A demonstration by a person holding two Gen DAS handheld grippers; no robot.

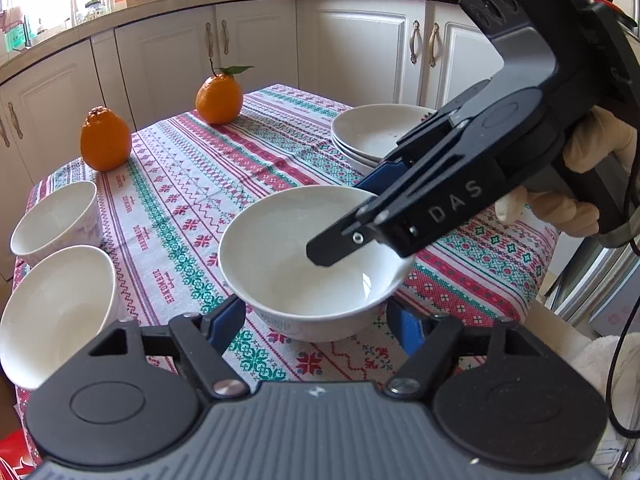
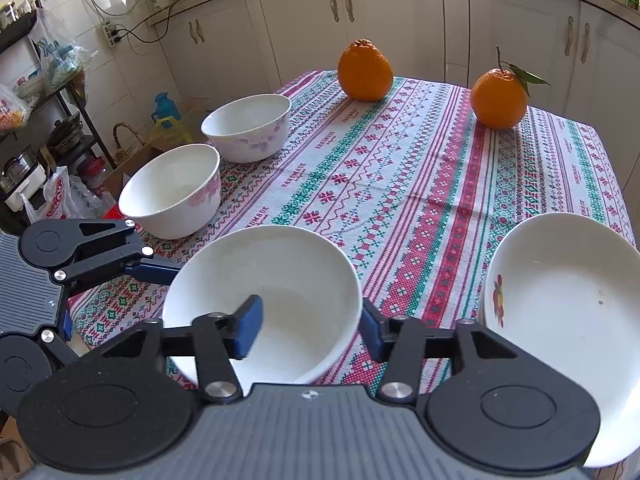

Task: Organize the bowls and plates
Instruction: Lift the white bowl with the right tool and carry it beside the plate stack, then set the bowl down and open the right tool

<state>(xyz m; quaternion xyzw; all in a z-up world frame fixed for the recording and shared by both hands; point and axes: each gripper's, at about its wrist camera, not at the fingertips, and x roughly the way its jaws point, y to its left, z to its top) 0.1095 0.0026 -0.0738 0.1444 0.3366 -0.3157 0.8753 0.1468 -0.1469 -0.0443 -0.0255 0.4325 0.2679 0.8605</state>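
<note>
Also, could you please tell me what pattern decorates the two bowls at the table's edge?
Pink flowers on white, on both bowls; clearest in the right wrist view.

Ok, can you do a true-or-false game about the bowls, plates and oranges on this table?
1. Two oranges sit on the tablecloth. True.
2. The plates lie spread out singly. False: they are stacked.
3. One finger of the right gripper is inside the plain white bowl. True.
4. The plain white bowl is upside down. False: it stands upright.
5. The two flowered bowls are nested. False: they stand side by side.
</note>
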